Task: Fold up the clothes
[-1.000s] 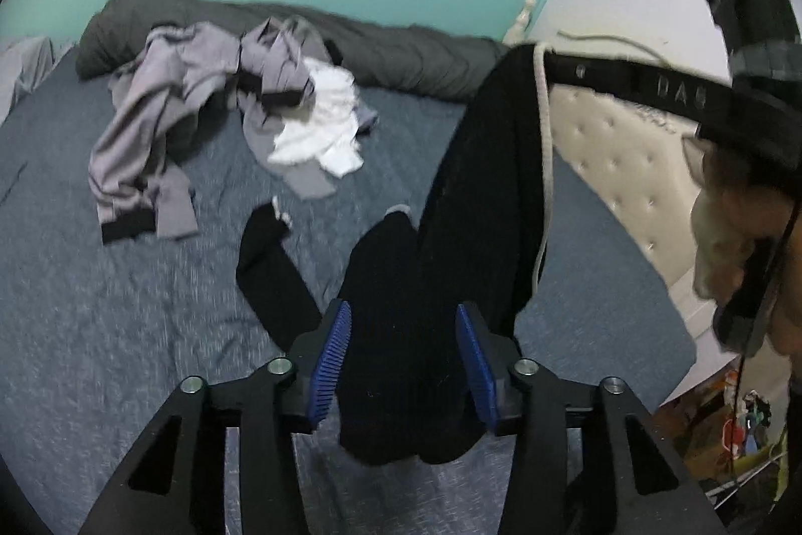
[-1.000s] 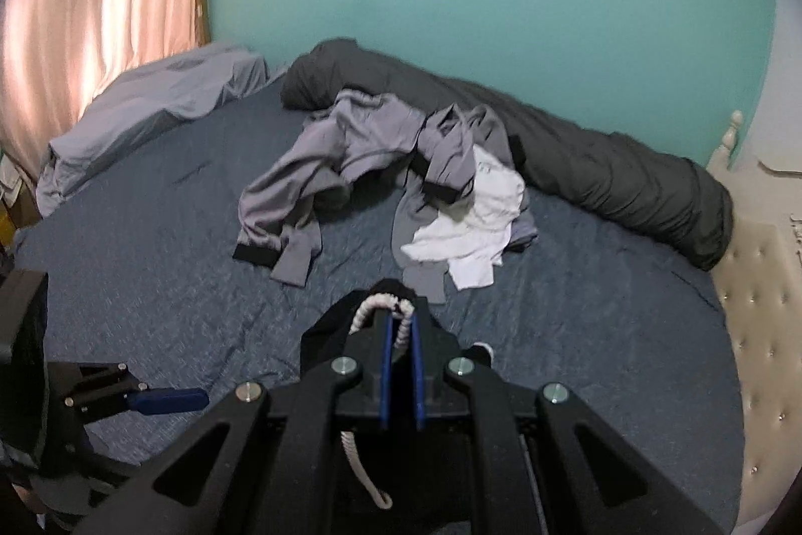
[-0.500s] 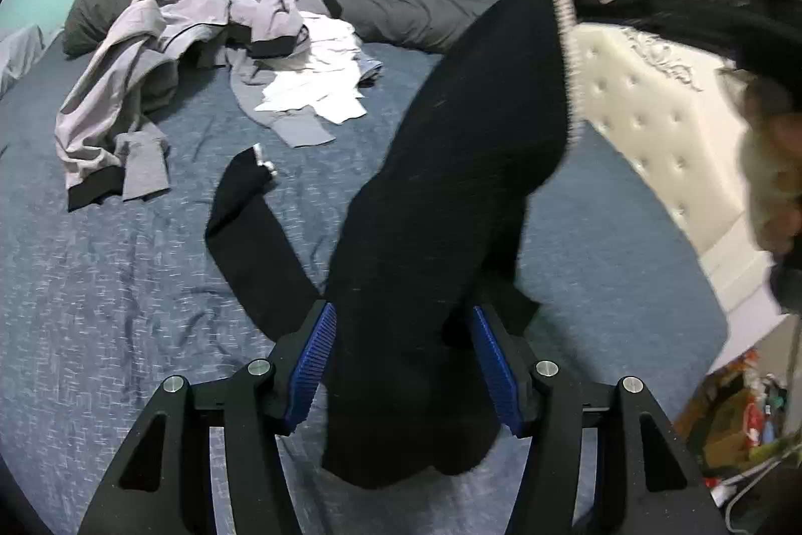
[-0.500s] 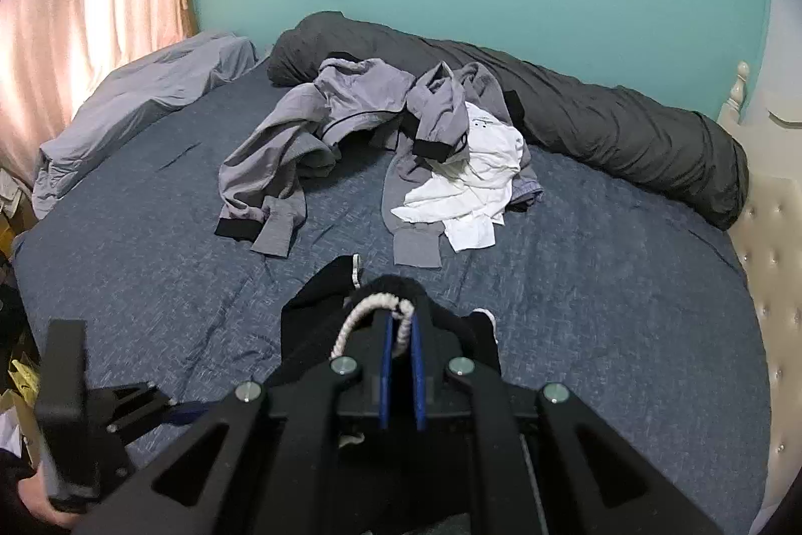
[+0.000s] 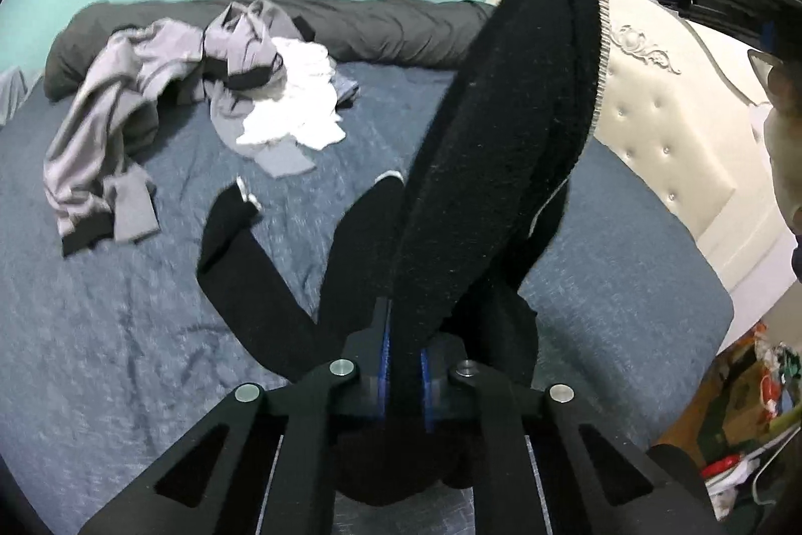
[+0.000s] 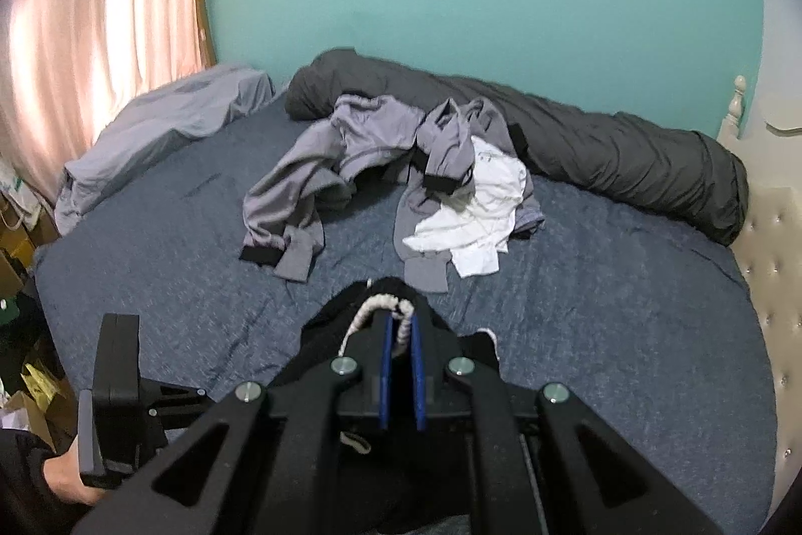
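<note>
Two grippers pinch one black fleece garment (image 5: 491,164) above our blue-sheeted bed (image 5: 125,334). Our left gripper (image 5: 402,364) has its blue pads clamped on a fuzzy fold; that view alone shows the tufted cream headboard (image 5: 666,134) beyond the bed and a sleeve trailing on the sheet. Our right gripper (image 6: 399,364) is closed on the garment's twisted white drawstring (image 6: 373,309); only its view shows the pink curtain (image 6: 100,23). Further up the bed, crumpled grey and white clothes (image 6: 401,179) lie against a rolled dark duvet (image 6: 626,154).
</note>
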Available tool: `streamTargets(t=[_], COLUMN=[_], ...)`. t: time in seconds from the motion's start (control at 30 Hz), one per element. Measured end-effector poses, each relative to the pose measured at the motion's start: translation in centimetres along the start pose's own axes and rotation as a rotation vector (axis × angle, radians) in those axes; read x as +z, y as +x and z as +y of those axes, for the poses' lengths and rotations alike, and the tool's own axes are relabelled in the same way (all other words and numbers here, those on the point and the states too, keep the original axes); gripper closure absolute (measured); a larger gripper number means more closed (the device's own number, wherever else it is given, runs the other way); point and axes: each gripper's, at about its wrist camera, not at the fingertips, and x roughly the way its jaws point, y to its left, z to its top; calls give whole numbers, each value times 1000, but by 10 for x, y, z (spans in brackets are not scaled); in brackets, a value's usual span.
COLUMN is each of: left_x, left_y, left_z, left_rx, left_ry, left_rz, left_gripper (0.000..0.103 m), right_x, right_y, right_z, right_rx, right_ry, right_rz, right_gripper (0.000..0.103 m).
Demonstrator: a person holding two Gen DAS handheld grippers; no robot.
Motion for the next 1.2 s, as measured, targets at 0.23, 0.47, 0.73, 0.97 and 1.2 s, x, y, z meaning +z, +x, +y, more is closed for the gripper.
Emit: streamTargets(t=[0.23, 0.47, 0.73, 0.97, 1.2], left_x=[61, 130, 103, 46, 29], left_y=[-88, -169, -84, -6, 0], left_z=[-11, -10, 28, 72, 106], left_rx=[-26, -81, -10, 25, 95], left_ry=[129, 206, 138, 2, -99], left_rz=[-98, -175, 9, 92, 46], left_gripper=[97, 96, 94, 73, 50], right_x=[36, 69, 36, -7, -22], right_y=[-88, -165, -84, 12, 83], right_z=[-4, -7, -6, -14, -26], right_rx=[26, 32, 37, 60, 53], right_ry=[18, 22, 74, 154, 212], right_rz=[-128, -200, -26, 117, 205], right_gripper=[97, 97, 97, 97, 97])
